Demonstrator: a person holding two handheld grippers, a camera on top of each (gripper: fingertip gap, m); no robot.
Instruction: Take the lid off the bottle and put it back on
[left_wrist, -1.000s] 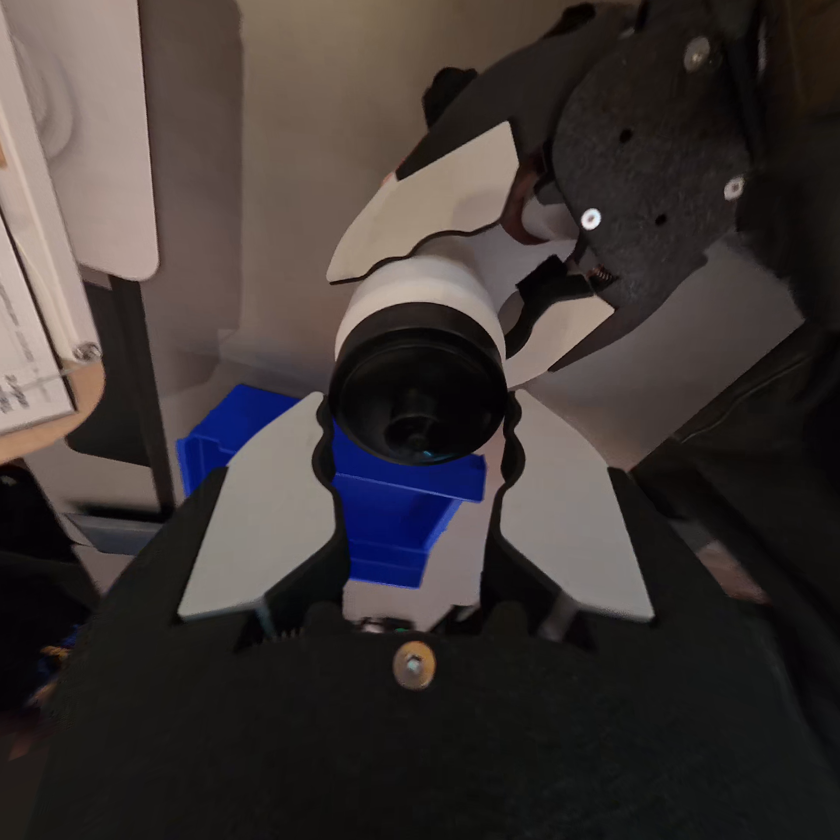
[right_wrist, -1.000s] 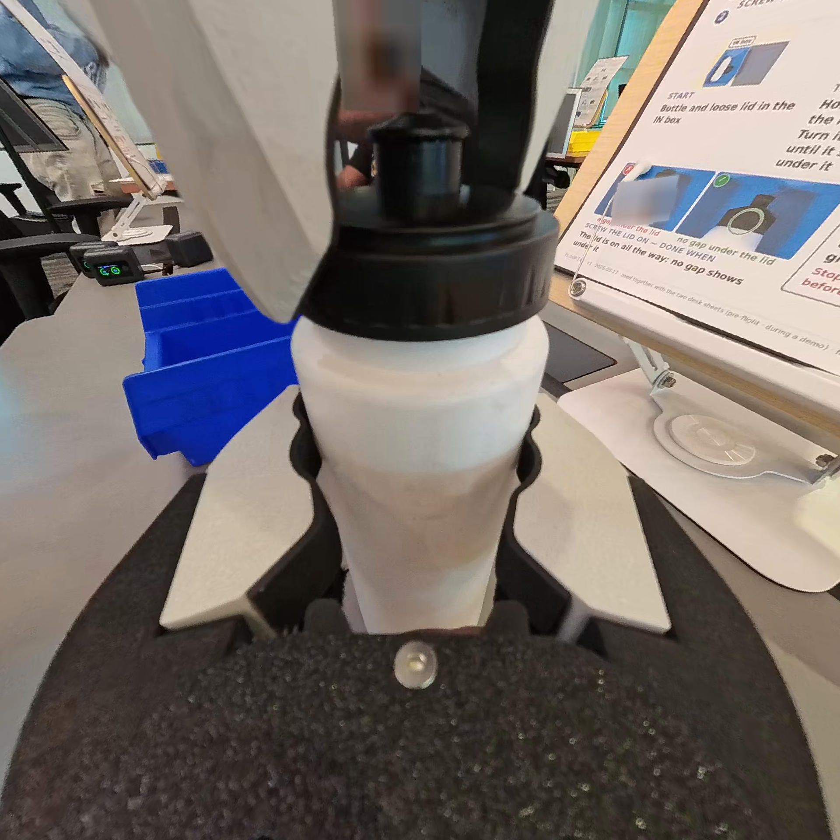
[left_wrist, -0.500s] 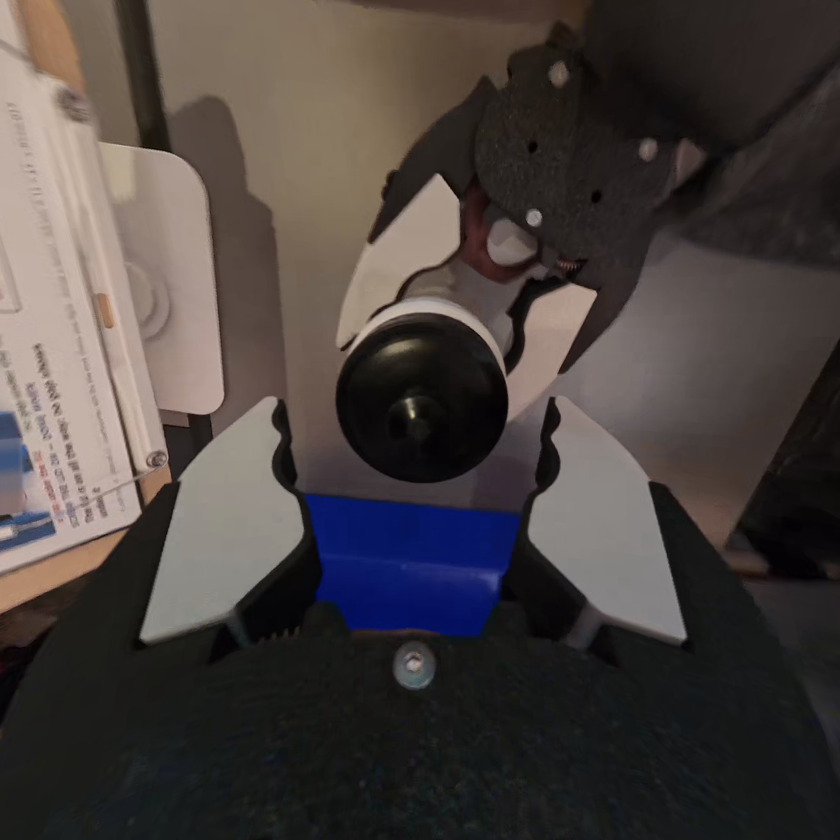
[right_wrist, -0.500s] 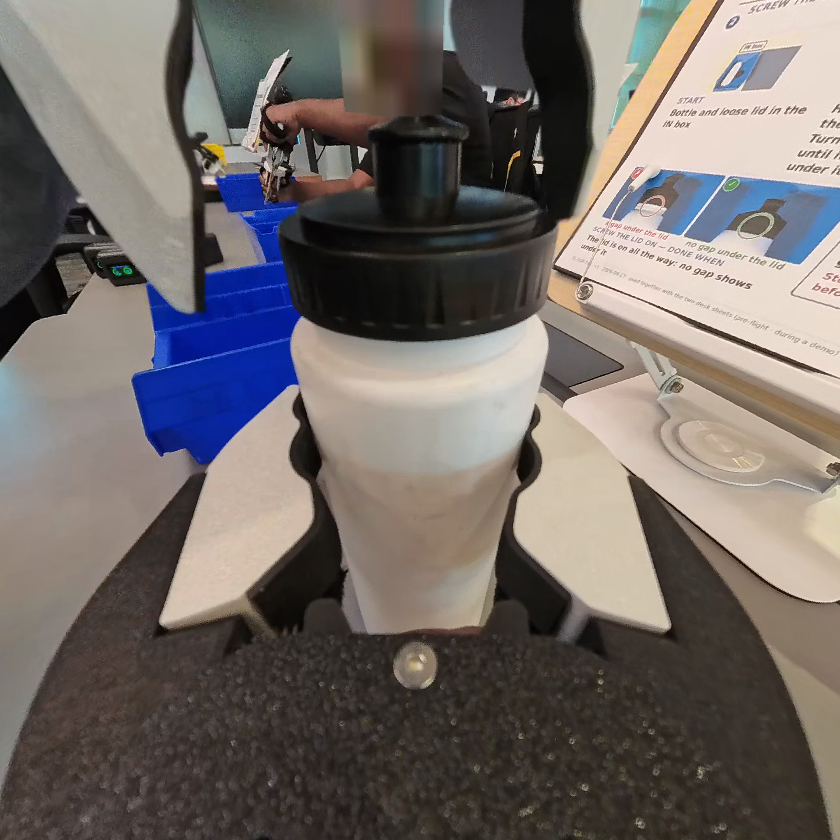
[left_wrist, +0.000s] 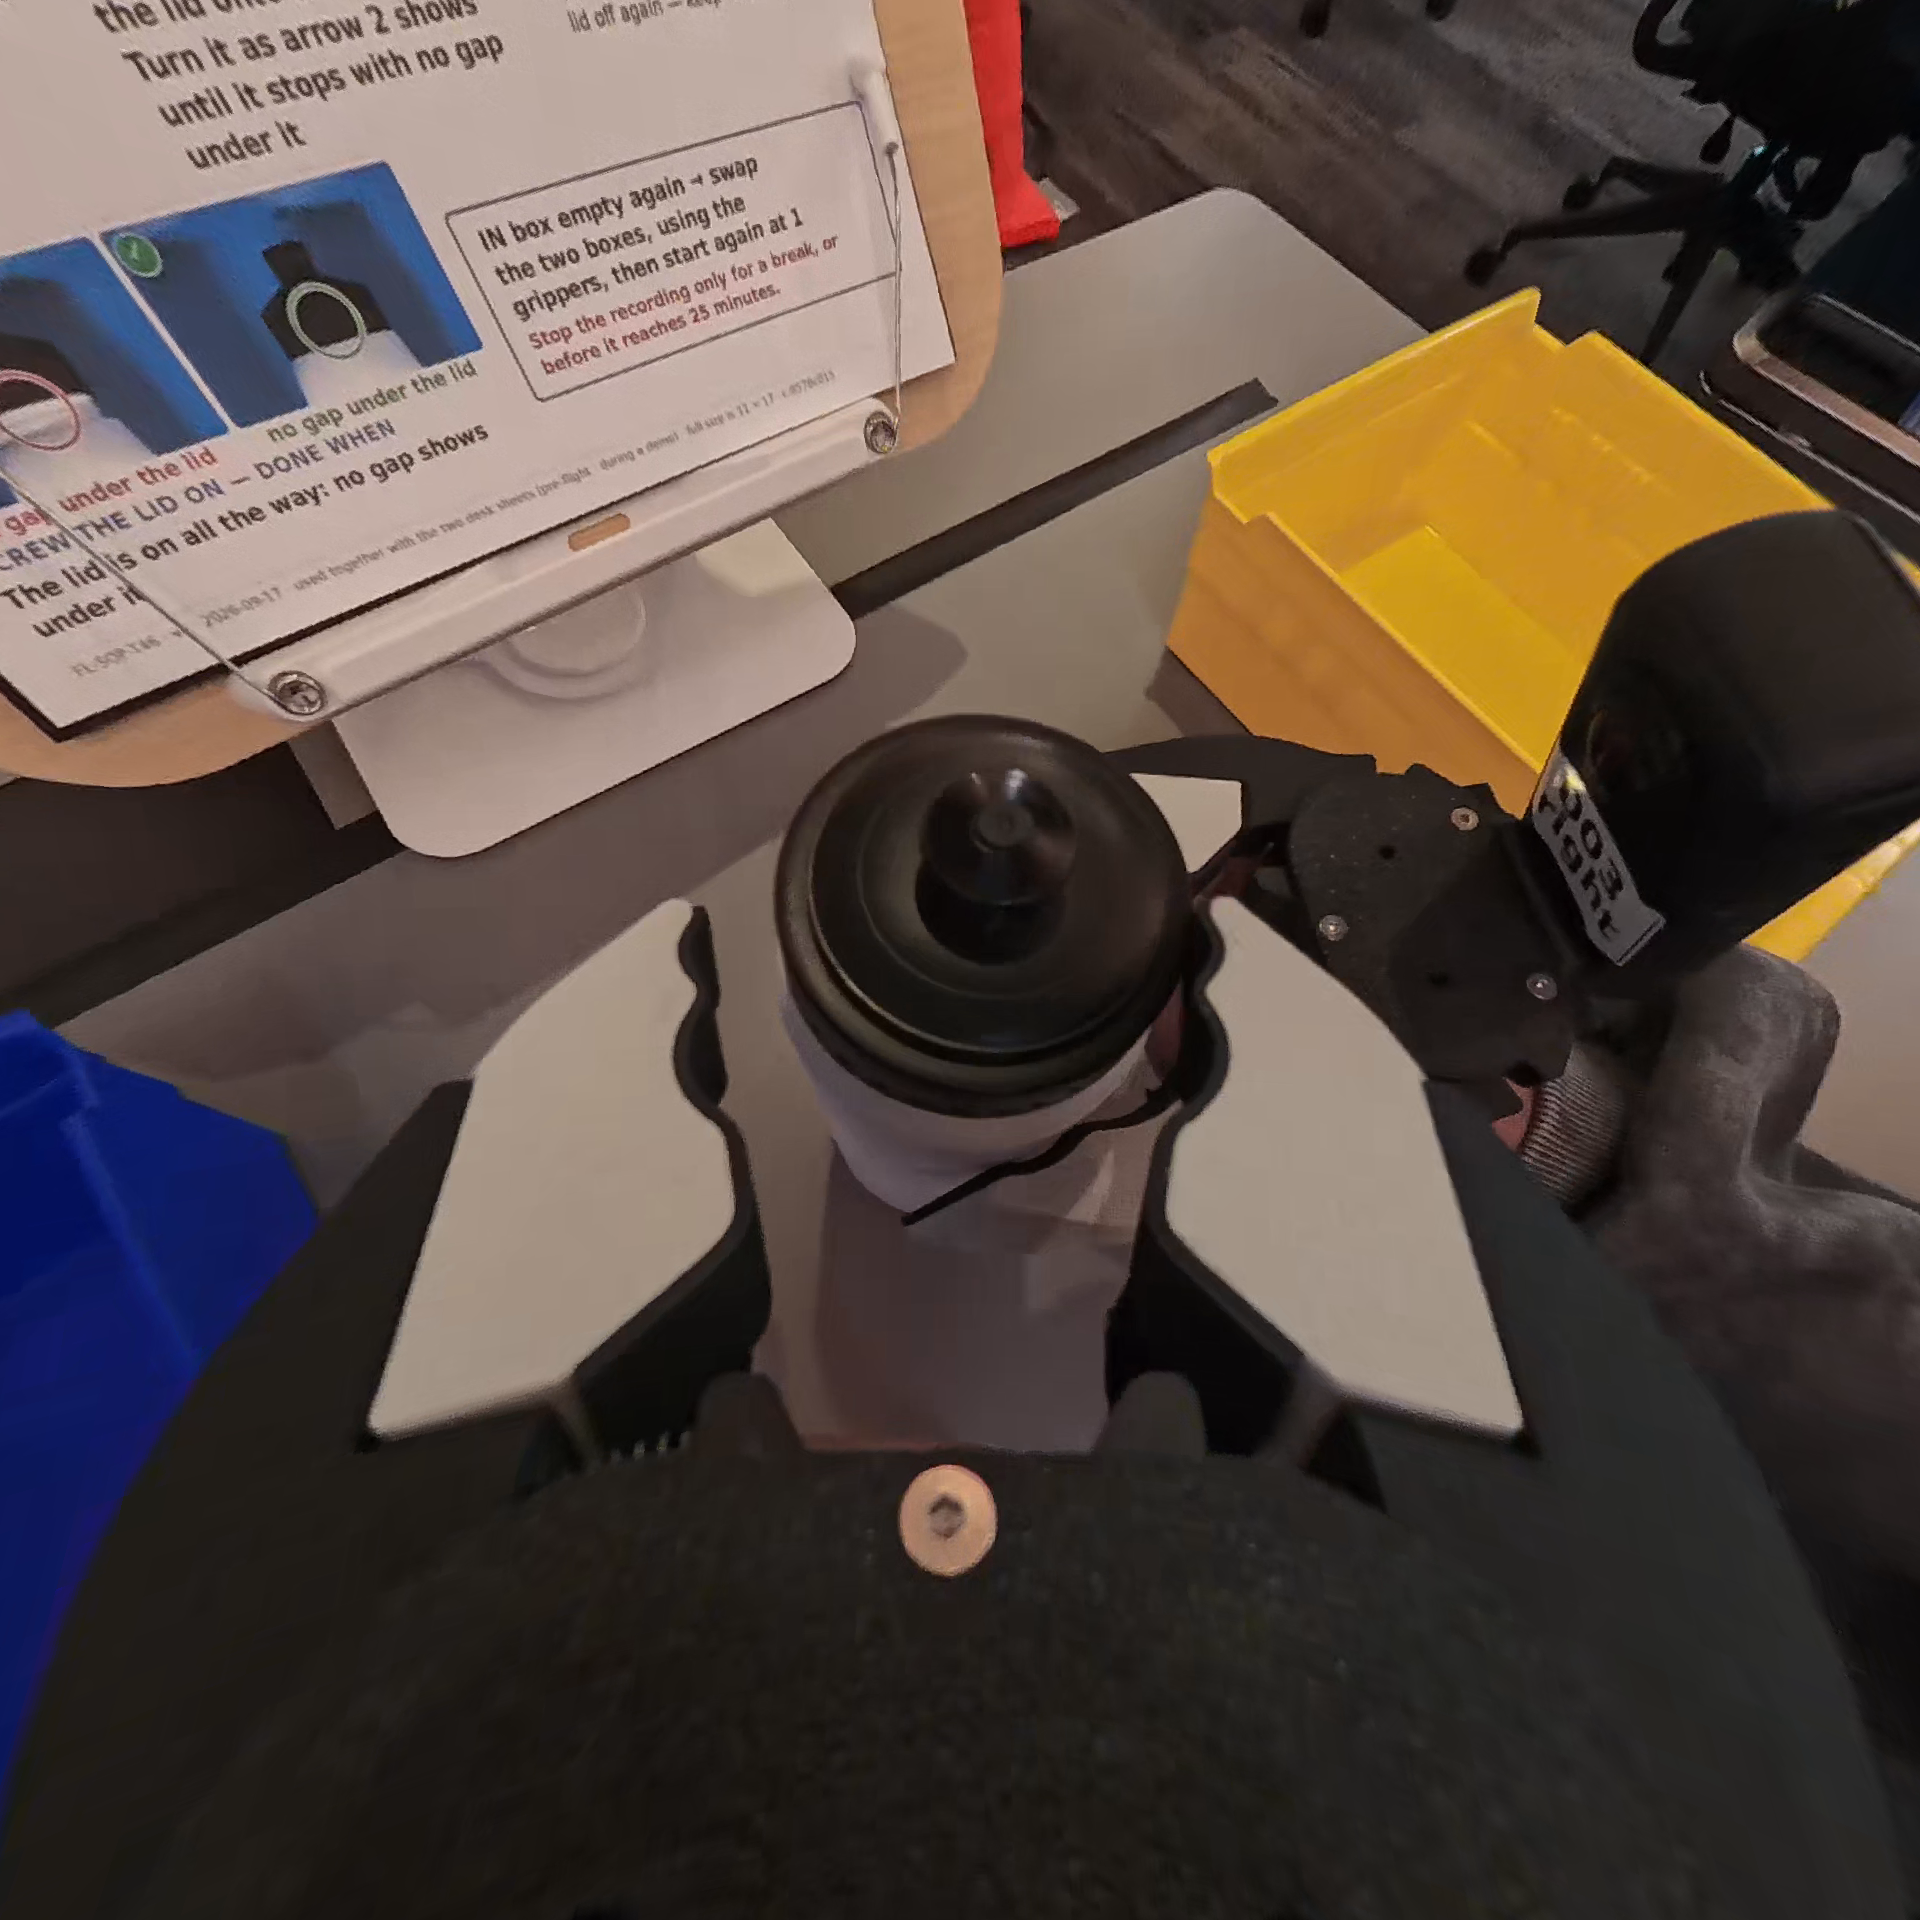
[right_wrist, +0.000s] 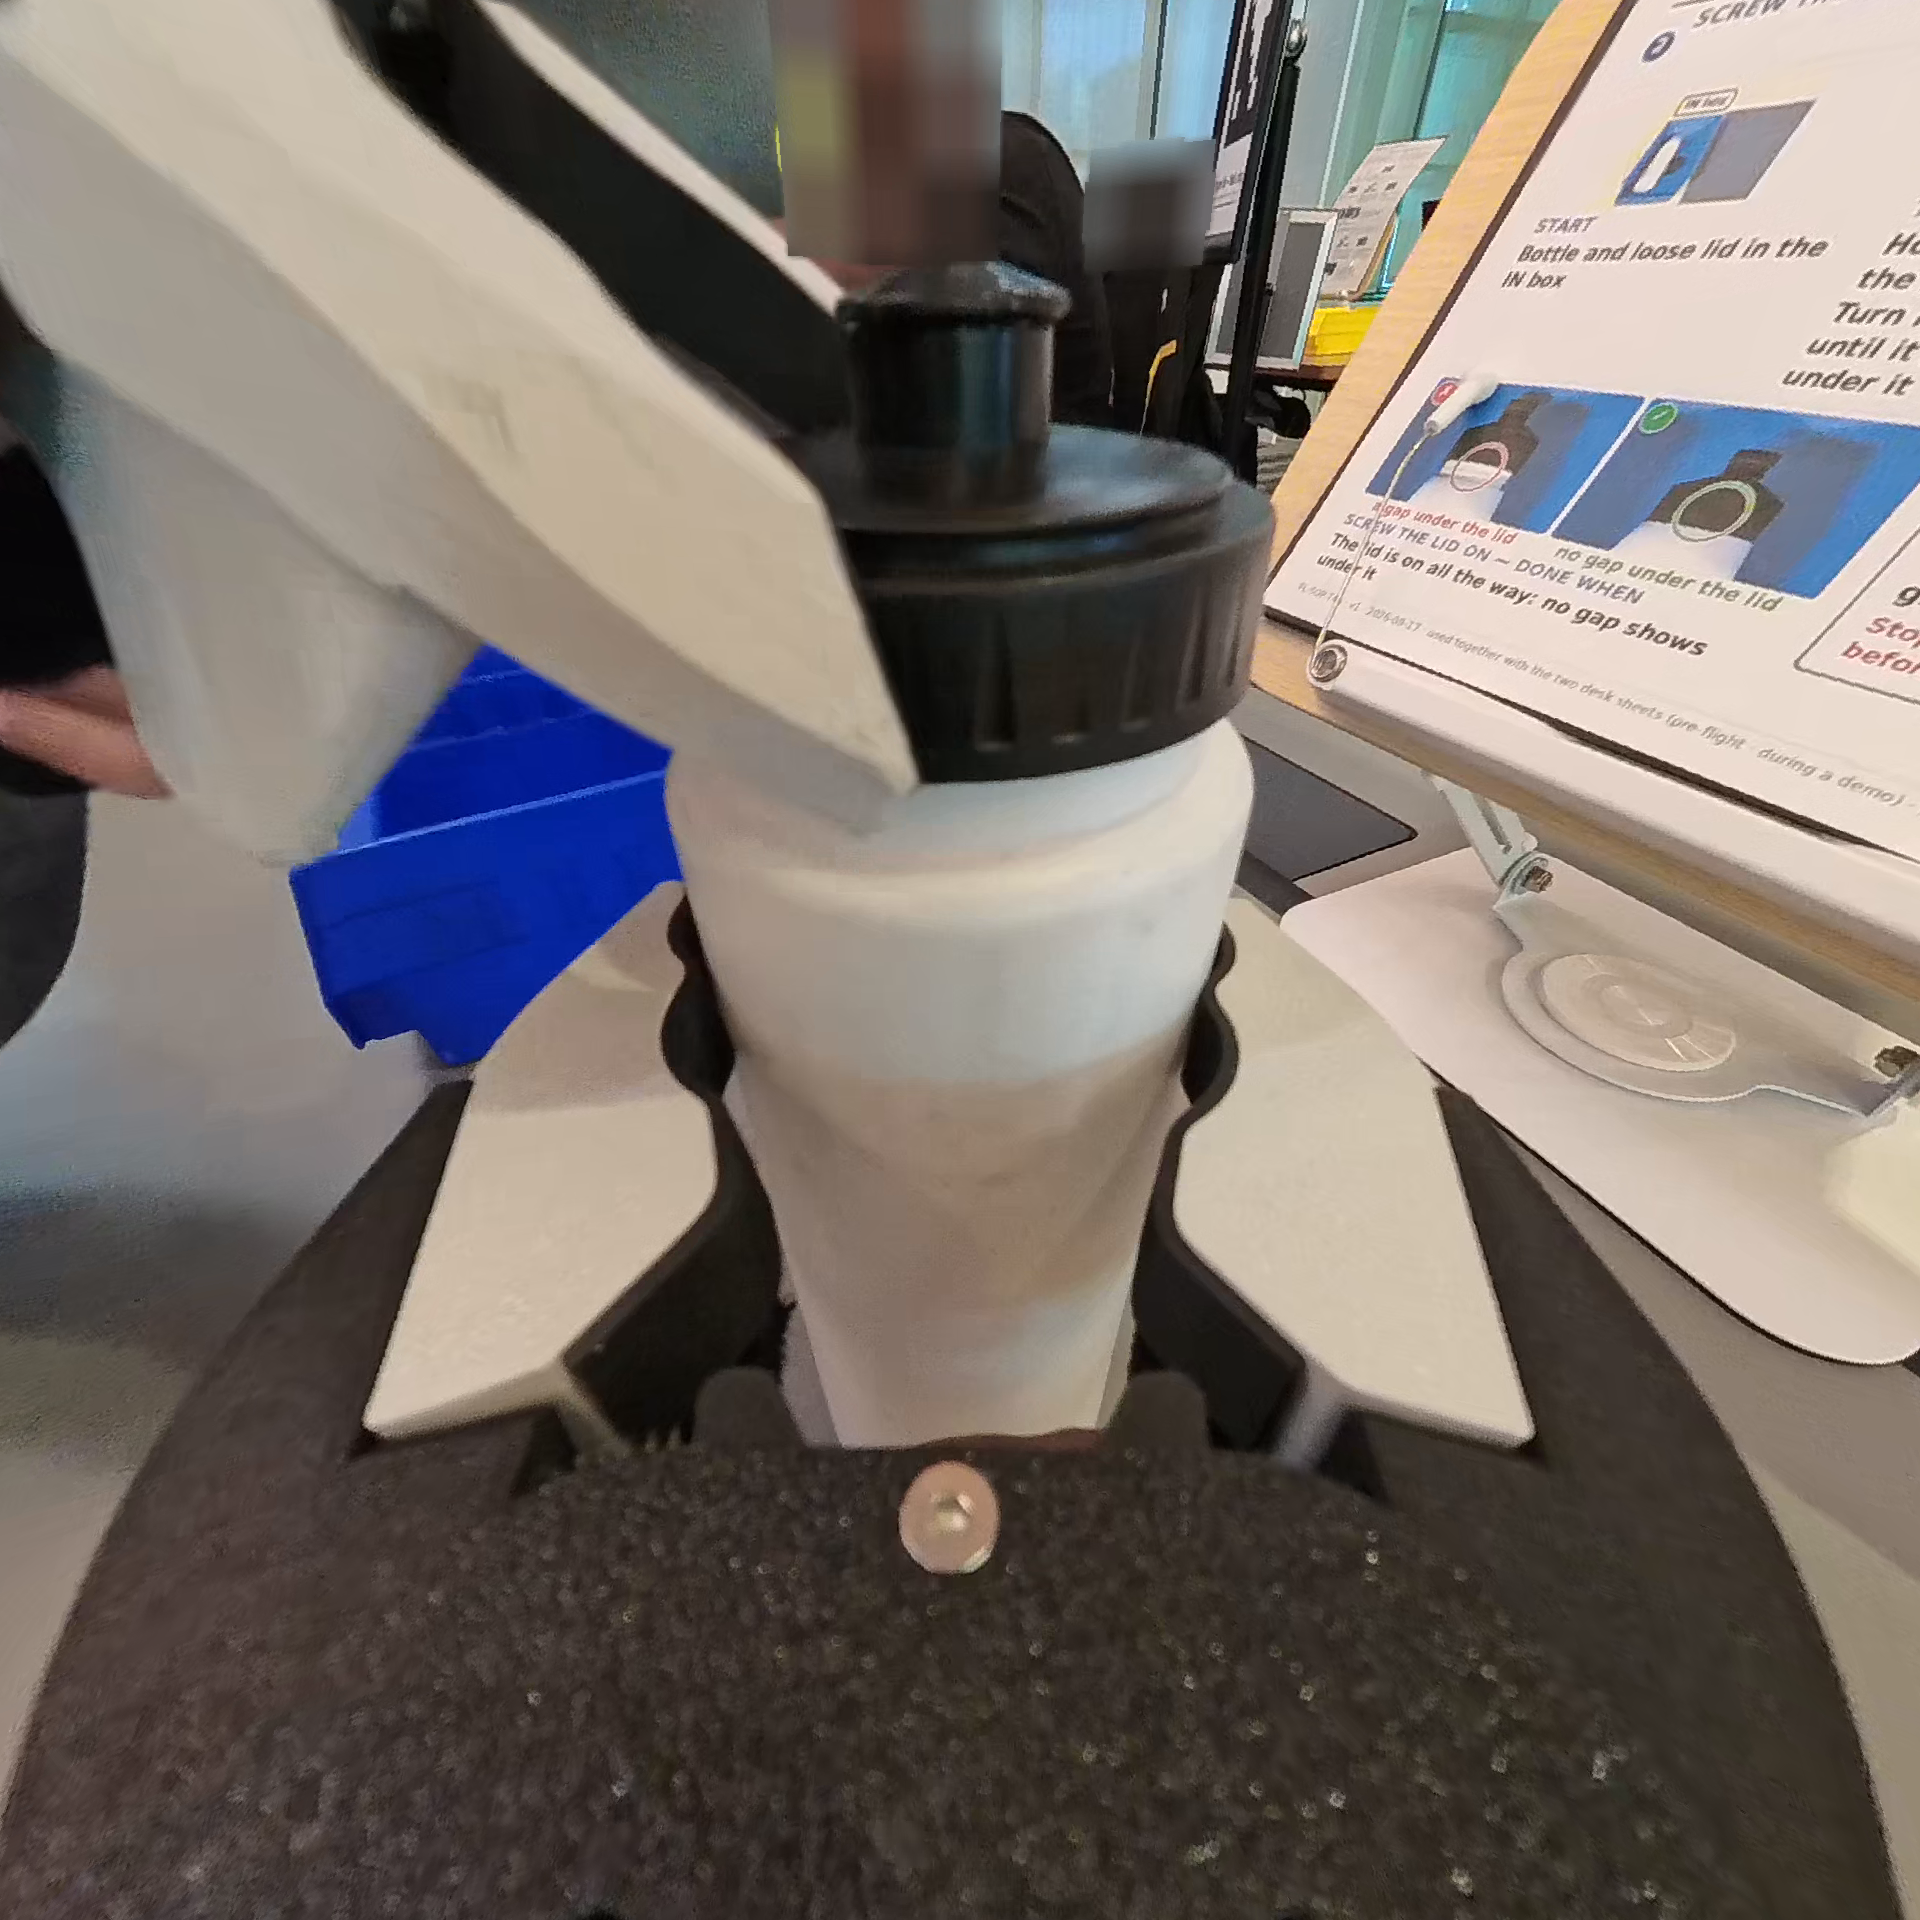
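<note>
Left gripper (left_wrist: 951, 997) spread wide round black screw lid (left_wrist: 982, 904), nothing gripped. White plastic bottle (right_wrist: 956, 997) held upright above desk, clamped at waist by right gripper (right_wrist: 951, 1049). Probably light, squishy; lid's ribbed rim best grabbed.

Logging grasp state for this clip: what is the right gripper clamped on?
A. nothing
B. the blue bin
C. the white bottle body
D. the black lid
C: the right gripper has both fingers pressed against the white bottle below the black lid.
</note>
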